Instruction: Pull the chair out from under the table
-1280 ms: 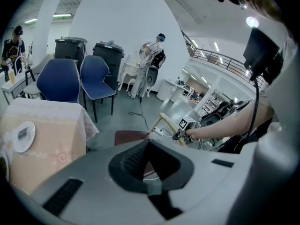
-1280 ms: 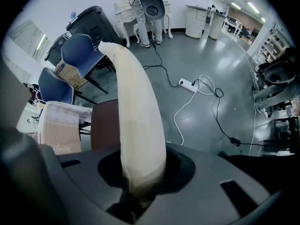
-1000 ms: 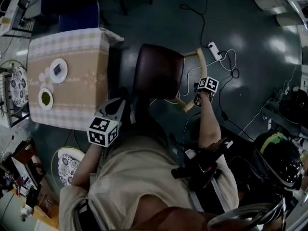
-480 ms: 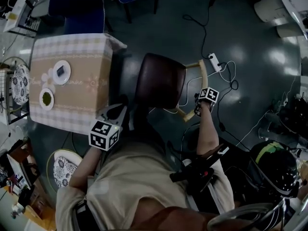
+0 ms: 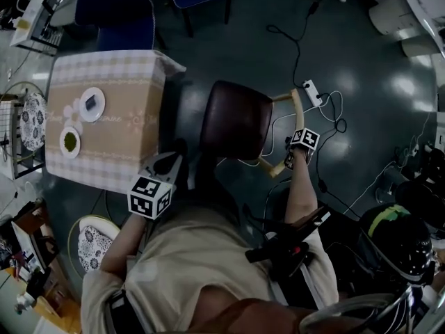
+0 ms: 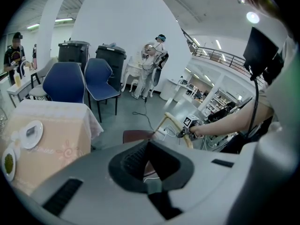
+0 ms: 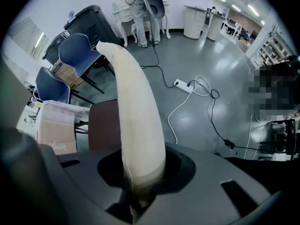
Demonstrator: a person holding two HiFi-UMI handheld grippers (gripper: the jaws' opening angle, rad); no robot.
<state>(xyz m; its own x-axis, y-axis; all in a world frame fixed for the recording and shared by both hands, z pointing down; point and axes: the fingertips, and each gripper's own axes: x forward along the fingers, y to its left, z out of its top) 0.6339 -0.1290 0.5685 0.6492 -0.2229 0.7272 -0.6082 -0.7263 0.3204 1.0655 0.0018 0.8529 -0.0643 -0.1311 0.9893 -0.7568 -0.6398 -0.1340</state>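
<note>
Right gripper (image 7: 140, 191), low centre of its own view: jaws part-way apart and clamped on the pale curved back rail (image 7: 136, 111) of the chair (image 5: 235, 120). Left gripper (image 6: 149, 149): jaws pressed together with nothing between them, held in the air at lower left of the head view, near the table (image 5: 132, 82). The chair's dark seat sits mid-frame, right of the table, with a strip of floor showing between them. The pull looks nearly done. The next move probably calls for a short further draw toward the right, minding the white power strip (image 5: 311, 89) and its cables on the floor there, or for letting go.
</note>
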